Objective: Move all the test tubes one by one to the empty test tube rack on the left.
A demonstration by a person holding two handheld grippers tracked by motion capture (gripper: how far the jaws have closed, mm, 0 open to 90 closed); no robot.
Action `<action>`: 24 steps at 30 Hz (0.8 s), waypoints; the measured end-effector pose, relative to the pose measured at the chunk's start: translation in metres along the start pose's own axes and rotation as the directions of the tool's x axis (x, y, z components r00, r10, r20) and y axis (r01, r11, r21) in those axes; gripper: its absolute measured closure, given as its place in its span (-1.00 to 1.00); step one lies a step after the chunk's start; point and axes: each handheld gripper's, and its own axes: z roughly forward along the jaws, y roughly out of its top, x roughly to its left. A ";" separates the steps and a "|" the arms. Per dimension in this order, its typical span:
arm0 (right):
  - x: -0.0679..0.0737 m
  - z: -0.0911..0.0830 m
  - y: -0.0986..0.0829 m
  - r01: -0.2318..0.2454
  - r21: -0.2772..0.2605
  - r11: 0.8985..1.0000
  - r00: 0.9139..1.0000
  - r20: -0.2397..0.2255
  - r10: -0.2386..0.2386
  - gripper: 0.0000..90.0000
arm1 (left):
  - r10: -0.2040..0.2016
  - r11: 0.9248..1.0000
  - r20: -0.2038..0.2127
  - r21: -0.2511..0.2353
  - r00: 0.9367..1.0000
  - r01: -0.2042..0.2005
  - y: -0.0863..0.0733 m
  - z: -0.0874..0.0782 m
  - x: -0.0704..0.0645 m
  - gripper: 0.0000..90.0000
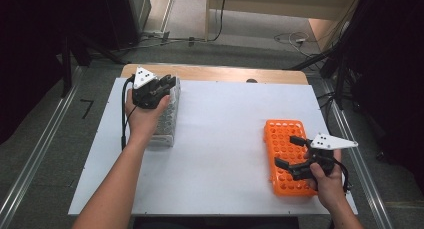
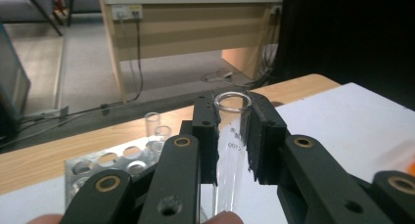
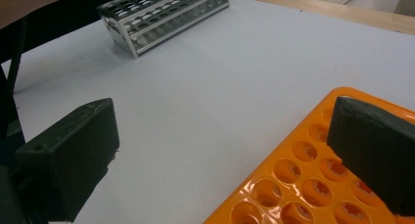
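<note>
Glass tube [image 2: 230, 145] clamped upright between the jaws of the left tool [image 2: 234, 136], open rim just above the jaw tips, printed marks on its wall facing the camera. It sits over the far end of the metal rack [image 1: 167, 120], at the far left of the bench [image 1: 225, 139]. Cannot tell whether its lower end is clear of the rack holes; the bottom is hidden behind the jaws.

Two more tubes [image 2: 155, 126] stand in the rack just beyond the held one. Rack lies lengthwise, near to far, under the left hand [image 1: 142, 116].

Right tool [image 1: 292, 156] hovers wide open, gripping nothing, over the orange rack [image 1: 282, 144] at the near right, one jaw above its holes, the other off its left edge above bare bench. The orange holes in view are empty.

Risks, as judged:
- Smooth glass in a narrow grip near the rim. Too light a squeeze and the tube slides down through the pads; too hard and the wall may crack.
- If the lower end is still in its hole, any sideways pull would lever the tube against the metal and could snap it or drag the rack.
- Neighbouring tubes are close; a tilted lift could knock them.
- The racks are well apart, so a tilt while crossing could let the tube slip out.
- Orange holes are small; arriving off-centre would catch the rim.
</note>
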 end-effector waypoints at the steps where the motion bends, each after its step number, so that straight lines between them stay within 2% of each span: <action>1: 0.000 0.000 0.000 0.000 0.001 1.000 1.000 -0.001 0.000 -1.00 | -0.003 1.000 -0.005 0.002 1.000 0.003 -0.001 0.002 0.002 0.70; 3: 0.000 0.000 0.000 -0.001 0.000 1.000 1.000 0.000 0.001 -1.00 | -0.009 1.000 -0.011 0.012 1.000 0.009 -0.004 0.006 0.003 0.70; 13: -0.001 -0.001 -0.001 -0.005 -0.003 1.000 1.000 0.002 0.005 -1.00 | 0.028 0.999 -0.062 0.041 0.998 -0.026 -0.014 0.019 0.005 0.70; 24: -0.001 -0.002 -0.001 -0.004 -0.006 1.000 1.000 0.006 0.004 -1.00 | 0.021 0.992 -0.058 0.128 0.998 -0.014 -0.029 0.024 0.008 0.68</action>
